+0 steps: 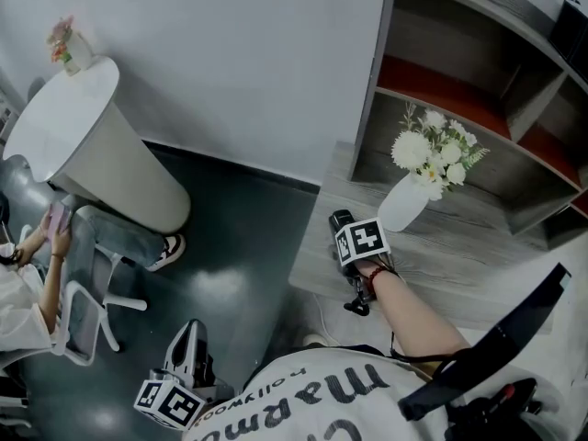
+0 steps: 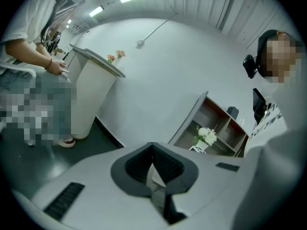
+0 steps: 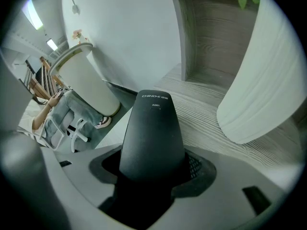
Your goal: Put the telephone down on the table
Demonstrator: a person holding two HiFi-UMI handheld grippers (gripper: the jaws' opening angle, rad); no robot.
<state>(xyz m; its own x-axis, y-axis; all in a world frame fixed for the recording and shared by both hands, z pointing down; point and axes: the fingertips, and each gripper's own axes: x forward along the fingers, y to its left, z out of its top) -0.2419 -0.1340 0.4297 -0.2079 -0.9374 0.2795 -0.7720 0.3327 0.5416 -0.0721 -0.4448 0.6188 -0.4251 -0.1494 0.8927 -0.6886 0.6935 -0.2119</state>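
My right gripper clenched on black telephone; handset stands up between jaws, tip over grey wood table. Whether it touches tabletop, I can't tell. White vase with flowers at telephone's 3 o'clock, near but apart. My left gripper low at 7 o'clock in head view, over dark floor, jaws closed together, nothing between. Seated person at 9 o'clock.
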